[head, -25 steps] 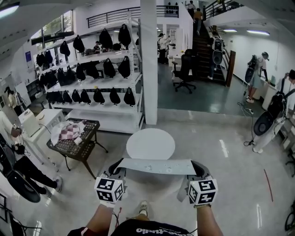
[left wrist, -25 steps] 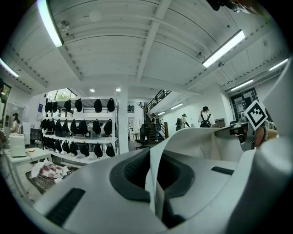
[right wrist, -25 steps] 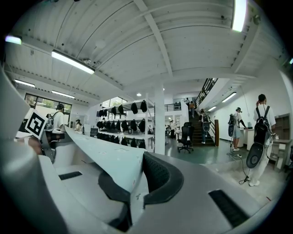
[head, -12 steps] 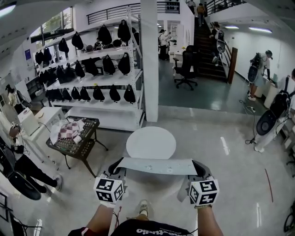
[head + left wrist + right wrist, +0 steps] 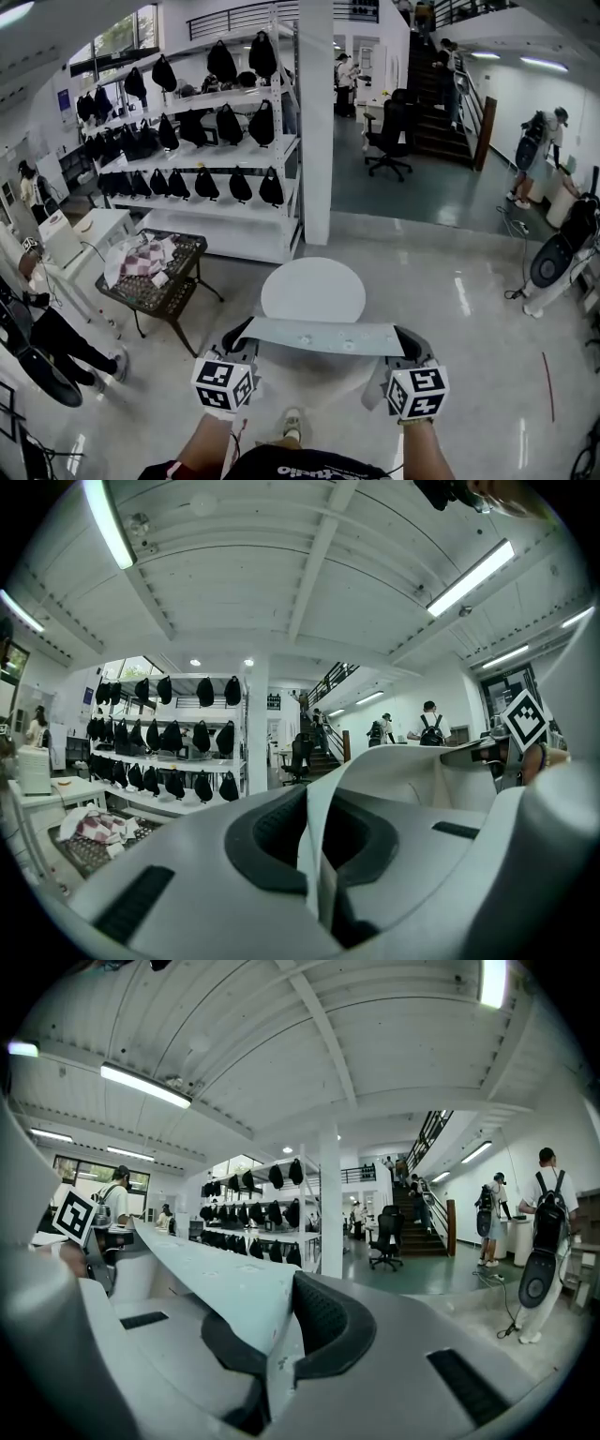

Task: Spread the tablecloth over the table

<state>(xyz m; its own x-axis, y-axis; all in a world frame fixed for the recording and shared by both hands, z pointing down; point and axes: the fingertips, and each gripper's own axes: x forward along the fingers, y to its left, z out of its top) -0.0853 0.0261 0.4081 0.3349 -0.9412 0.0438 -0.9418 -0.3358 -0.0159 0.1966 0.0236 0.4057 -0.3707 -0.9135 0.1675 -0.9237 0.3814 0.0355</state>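
Observation:
A pale grey tablecloth [image 5: 319, 336] hangs stretched between my two grippers, held by its upper edge. My left gripper [image 5: 240, 339] is shut on the cloth's left corner [image 5: 323, 836]. My right gripper [image 5: 403, 343] is shut on the right corner [image 5: 258, 1321]. Just beyond the cloth stands a small round white table [image 5: 312, 289], bare on top. Both grippers sit level, a little short of the table's near edge. The lower part of the cloth is hidden from the head view behind the taut upper edge.
A black wire cart [image 5: 159, 286] with a checked cloth stands left of the table. A white pillar [image 5: 317, 122] and shelves of black bags [image 5: 202, 141] rise behind. People stand at far left [image 5: 42, 319] and far right [image 5: 553, 155]. Shiny floor surrounds the table.
Both grippers and the stretched cloth have advanced toward the round table, which now sits slightly nearer and lower in the head view. The grips are unchanged.

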